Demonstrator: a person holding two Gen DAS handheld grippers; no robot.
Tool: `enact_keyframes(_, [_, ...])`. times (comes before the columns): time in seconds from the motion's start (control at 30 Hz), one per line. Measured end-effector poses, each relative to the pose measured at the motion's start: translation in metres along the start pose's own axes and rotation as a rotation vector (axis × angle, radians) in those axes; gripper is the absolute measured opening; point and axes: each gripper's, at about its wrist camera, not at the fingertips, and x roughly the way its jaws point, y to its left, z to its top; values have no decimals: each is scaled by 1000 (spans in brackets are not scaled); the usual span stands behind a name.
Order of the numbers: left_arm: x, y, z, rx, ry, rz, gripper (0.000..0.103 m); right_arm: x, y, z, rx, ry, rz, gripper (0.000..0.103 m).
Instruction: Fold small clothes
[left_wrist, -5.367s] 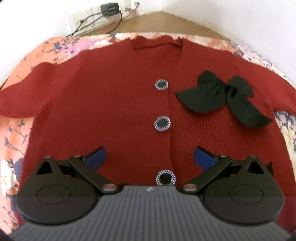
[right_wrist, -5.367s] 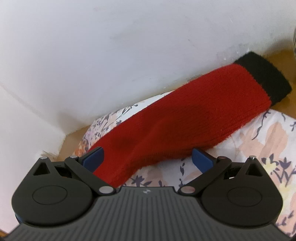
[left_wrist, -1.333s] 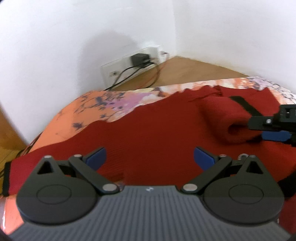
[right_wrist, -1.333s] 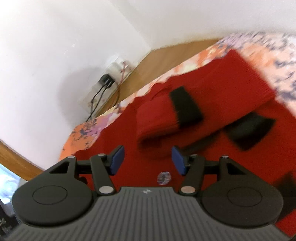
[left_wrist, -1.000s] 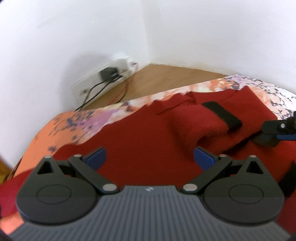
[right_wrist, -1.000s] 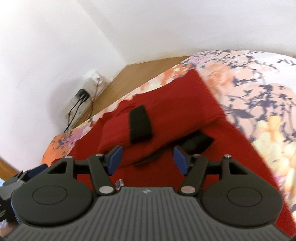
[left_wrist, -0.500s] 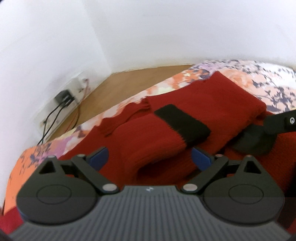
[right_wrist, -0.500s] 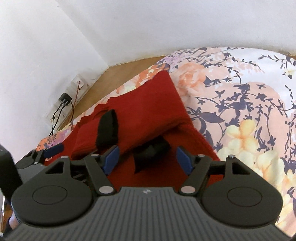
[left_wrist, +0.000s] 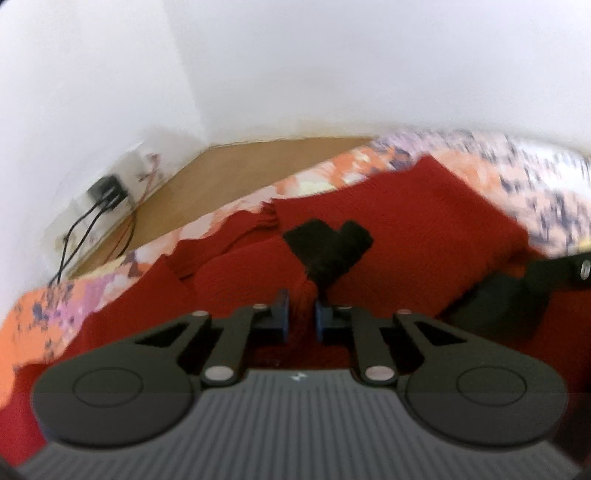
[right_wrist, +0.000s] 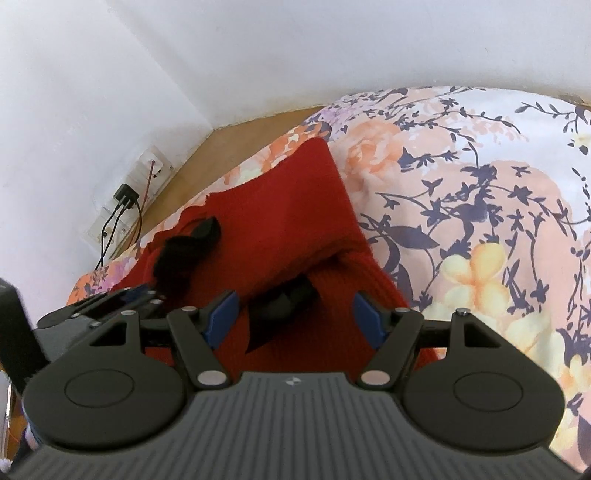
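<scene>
Two grippers work over a red knitted cardigan (right_wrist: 295, 229) spread on a floral bedsheet (right_wrist: 480, 192); the cardigan serves as landmark for everything else. Its right sleeve (left_wrist: 406, 221) lies folded across the chest, and the black cuff (left_wrist: 328, 243) at the end of that sleeve sits bunched up near the neckline; the left gripper (left_wrist: 302, 319) has its blue pads (left_wrist: 283, 317) drawn nearly together, pinching a ridge of red sleeve knit just below the cuff, with only that fold of fabric between them; in the right wrist view the same gripper (right_wrist: 144, 293) appears at the cardigan's left side, its tips right at the crumpled cuff (right_wrist: 188, 247). The right gripper (right_wrist: 295, 321) hovers over the cardigan's lower front with its pads (right_wrist: 221, 319) spread wide apart and nothing between them; directly beyond it a black bow (right_wrist: 284, 302) peeks out from under the folded sleeve, partly covered by the red knit; beyond the cardigan's collar edge a strip of wooden floor (left_wrist: 236, 173) runs to white walls, where a wall socket (right_wrist: 125, 194) with dark cables hangs; the left wrist view is blurred toward its right edge, so the sheet's pattern (left_wrist: 517, 173) there is smeared.
</scene>
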Motion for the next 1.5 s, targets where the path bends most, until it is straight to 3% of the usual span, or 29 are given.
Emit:
enact_keyframes(0.17, [-21, 38, 3, -197, -21, 32, 14, 4, 6, 2, -15, 0, 10, 75])
enact_keyframes(0.3, [-33, 64, -3, -280, -25, 100, 14, 10, 11, 1, -27, 11, 21, 75])
enact_keyframes(0.5, [-34, 88, -20, -348, 21, 160, 14, 18, 20, 0, -45, 24, 37, 75])
enact_keyframes(0.73, [-31, 106, -43, -407, 100, 160, 17, 27, 27, -4, -63, 36, 38, 75])
enact_keyframes(0.83, [-30, 109, -50, -422, 132, 152, 28, 29, 27, -3, -63, 34, 34, 75])
enact_keyframes(0.9, [-33, 111, -54, -417, 142, 175, 45, 29, 26, 0, -65, 22, 28, 76])
enact_keyframes(0.97, [-38, 114, -55, -421, 138, 185, 51, 30, 25, 6, -74, 5, 20, 76])
enact_keyframes(1.27, [-42, 139, -51, -473, 118, 218, 52, 53, 16, 55, -133, -107, -59, 79])
enact_keyframes(1.43, [-27, 146, -52, -510, 118, 201, 52, 82, 13, 77, -162, -85, -94, 79])
enact_keyframes(1.47, [-24, 147, -52, -515, 125, 191, 51, 88, 13, 78, -173, -70, -102, 78])
enact_keyframes(1.5, [-20, 146, -53, -524, 136, 174, 48, 93, 12, 78, -181, -60, -104, 65])
